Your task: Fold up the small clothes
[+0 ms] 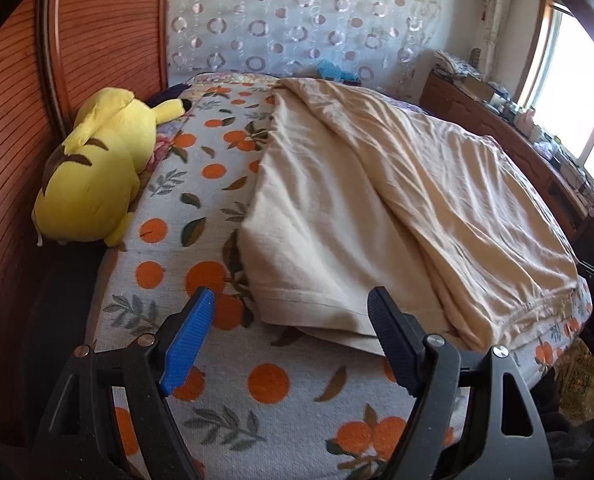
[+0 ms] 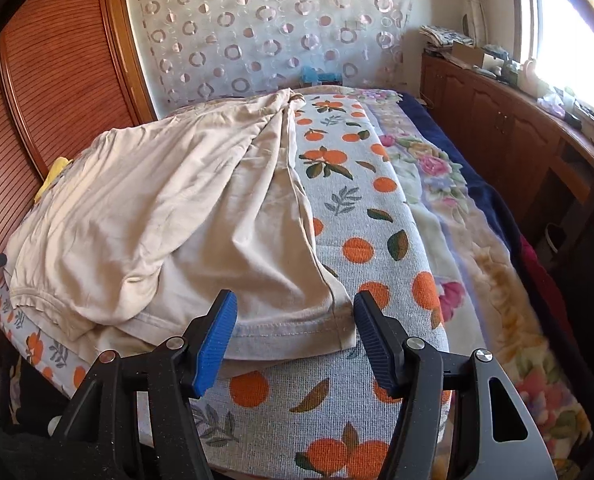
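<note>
Showing cream on the garment (image 1: 349, 200), orange fruit and green leaves printed over the grey cover (image 1: 265, 412), yellow on the plush toy (image 1: 97, 172), possibly brown-striped.

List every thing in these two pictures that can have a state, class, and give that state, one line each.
Beige garment: lying on the bed, partly folded over itself, wrinkled.
Orange-print blanket: spread flat under the garment.
Yellow plush toy: lying on its side by the wooden wall.
Left gripper: open, holding nothing.
Right gripper: open, either side of the garment's hem corner.
</note>
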### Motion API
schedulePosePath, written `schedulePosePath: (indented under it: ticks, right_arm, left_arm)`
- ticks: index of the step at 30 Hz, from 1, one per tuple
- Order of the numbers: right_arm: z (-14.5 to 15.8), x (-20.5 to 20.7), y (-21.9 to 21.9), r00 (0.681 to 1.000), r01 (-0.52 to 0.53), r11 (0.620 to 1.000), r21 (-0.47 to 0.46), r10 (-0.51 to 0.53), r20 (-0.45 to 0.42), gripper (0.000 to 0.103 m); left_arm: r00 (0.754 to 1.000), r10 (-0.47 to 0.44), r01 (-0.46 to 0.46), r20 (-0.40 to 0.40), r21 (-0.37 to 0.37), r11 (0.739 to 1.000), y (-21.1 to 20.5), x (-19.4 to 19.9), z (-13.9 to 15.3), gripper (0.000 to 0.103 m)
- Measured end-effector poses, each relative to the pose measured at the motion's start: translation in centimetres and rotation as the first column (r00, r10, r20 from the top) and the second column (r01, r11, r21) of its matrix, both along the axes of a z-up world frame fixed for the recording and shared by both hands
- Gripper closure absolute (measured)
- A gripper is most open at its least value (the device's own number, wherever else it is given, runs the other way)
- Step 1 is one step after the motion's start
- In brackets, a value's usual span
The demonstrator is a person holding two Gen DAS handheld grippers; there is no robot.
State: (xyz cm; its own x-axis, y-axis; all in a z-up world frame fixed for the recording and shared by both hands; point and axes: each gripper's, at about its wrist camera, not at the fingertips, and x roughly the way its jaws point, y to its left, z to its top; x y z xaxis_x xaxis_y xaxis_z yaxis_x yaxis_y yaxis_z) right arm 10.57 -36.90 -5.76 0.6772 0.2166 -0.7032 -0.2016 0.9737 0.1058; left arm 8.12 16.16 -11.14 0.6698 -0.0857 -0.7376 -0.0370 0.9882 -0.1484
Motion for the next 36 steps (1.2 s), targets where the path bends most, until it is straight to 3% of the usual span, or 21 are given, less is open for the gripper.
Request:
schedulePosePath:
  ticks: [6, 9, 10, 11, 15, 18, 22, 26, 32, 36]
  right_arm:
    - [0.2, 0.2, 0.3, 0.999, -0.025, 1.0, 0.001, 0.025, 0.021, 0.04]
    - [-0.1, 0.3, 0.8, 0.999, -0.044, 0.999, -0.003, 0.044, 0.021, 0.04]
    - [-0.1, 0.3, 0.9, 0.998, -0.052, 0.999, -0.002, 0.052, 0.024, 0.04]
    - [-0.1, 0.3, 1.0, 0.998, -0.057, 0.998, 0.0, 0.057, 0.028, 0.04]
    - [0.0, 0.3, 1.4, 0.997, -0.068, 0.997, 0.019, 0.068, 0.039, 0.04]
    - [0.1, 0.3, 1.1, 0.996, -0.068, 0.997, 0.042, 0.065, 0.053, 0.04]
    - [0.3, -0.2, 0.4, 0.996, -0.056, 0.996, 0.064, 0.052, 0.07, 0.04]
    - [0.5, -0.7, -0.6, 0.996, -0.04, 0.996, 0.075, 0.034, 0.084, 0.04]
    - [0.6, -1.2, -2.8, 0.994, -0.012, 0.997, 0.076, 0.004, 0.106, 0.04]
    - [0.7, -1.6, -4.5, 0.993, 0.018, 0.996, 0.086, -0.027, 0.111, 0.04]
  left_arm:
    - [0.999, 0.038, -0.038, 0.004, -0.04, 0.998, 1.4, 1.4, -0.4, 0.028]
    - [1.0, 0.024, -0.024, 0.002, -0.033, 0.999, 1.0, 1.9, -0.3, 0.055]
    - [1.0, 0.003, -0.003, -0.002, -0.047, 0.999, 0.8, 2.1, -0.3, 0.079]
    - [1.0, -0.014, 0.014, -0.01, -0.07, 0.997, 0.7, 2.3, -0.3, 0.093]
    - [0.994, -0.105, 0.107, 0.036, -0.059, 0.993, -2.3, 2.8, 2.2, 0.097]
    - [0.975, -0.205, 0.209, 0.083, -0.042, 0.977, -6.4, 3.6, 5.2, 0.097]
    - [0.927, -0.354, 0.359, 0.125, -0.018, 0.933, -13.1, 5.2, 8.7, 0.097]
    - [0.859, -0.494, 0.496, 0.138, 0.015, 0.868, -20.3, 6.8, 11.1, 0.098]
    - [0.755, -0.643, 0.646, 0.126, 0.023, 0.763, -30.3, 8.3, 12.5, 0.098]
    - [0.712, -0.694, 0.699, 0.11, -0.016, 0.715, -34.5, 8.3, 12.5, 0.098]
